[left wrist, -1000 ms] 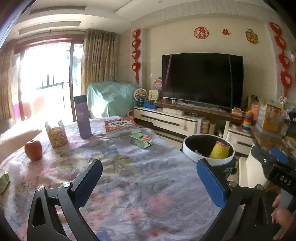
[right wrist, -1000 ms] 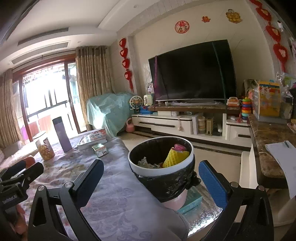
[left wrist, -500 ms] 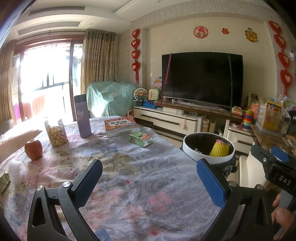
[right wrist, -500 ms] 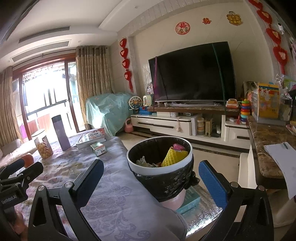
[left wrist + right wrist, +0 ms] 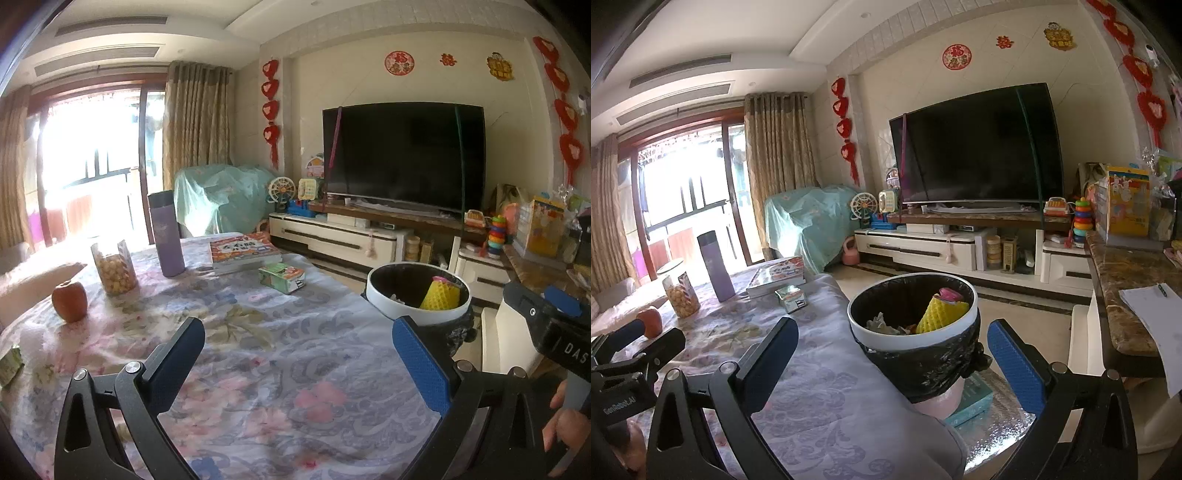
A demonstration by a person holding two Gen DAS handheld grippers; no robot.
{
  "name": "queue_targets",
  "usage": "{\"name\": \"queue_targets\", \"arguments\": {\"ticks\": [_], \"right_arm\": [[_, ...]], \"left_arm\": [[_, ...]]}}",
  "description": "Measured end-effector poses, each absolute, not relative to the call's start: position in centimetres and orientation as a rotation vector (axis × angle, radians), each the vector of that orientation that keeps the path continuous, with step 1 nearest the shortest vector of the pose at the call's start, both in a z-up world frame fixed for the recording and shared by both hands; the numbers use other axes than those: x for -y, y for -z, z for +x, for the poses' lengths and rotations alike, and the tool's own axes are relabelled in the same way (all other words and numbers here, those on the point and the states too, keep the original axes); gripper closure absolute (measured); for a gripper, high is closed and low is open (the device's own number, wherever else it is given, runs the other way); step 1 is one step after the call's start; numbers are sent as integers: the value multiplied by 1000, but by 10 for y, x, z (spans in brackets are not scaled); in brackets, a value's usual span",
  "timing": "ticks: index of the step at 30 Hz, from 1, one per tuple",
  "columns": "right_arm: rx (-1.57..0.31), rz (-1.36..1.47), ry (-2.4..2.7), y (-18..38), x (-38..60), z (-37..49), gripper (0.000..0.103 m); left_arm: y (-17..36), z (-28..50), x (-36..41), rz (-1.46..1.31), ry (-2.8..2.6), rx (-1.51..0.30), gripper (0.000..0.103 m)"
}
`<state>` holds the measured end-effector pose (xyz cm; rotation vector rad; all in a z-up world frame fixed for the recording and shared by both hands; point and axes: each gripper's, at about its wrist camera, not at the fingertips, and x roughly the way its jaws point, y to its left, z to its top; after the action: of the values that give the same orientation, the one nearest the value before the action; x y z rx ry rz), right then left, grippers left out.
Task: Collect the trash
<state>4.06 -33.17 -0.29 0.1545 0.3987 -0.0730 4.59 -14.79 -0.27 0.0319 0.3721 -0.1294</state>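
**Trash mostly in the bin, a little maybe left**

Apparently the collecting is close to its end. The trash bin [image 5: 912, 332] beside the table [image 5: 258, 350] already holds a yellow foam net [image 5: 940, 314] and crumpled paper [image 5: 881, 321]. Both the left gripper [image 5: 295, 354] and the right gripper [image 5: 892, 354] are spread wide and carry nothing. On the cloth I judge that only the small green carton [image 5: 282, 277] could be trash; the apple [image 5: 69, 301], jar [image 5: 113, 267], bottle [image 5: 166, 233] and book [image 5: 243, 252] seem to belong there.
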Motion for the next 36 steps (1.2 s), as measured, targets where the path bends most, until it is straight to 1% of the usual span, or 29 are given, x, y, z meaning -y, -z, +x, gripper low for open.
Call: {"name": "queue_targets", "arguments": {"ticks": [36], "right_arm": [[-388, 147, 56, -3, 323, 41, 0]], "left_arm": [[6, 47, 147, 35, 138, -375, 1]]}}
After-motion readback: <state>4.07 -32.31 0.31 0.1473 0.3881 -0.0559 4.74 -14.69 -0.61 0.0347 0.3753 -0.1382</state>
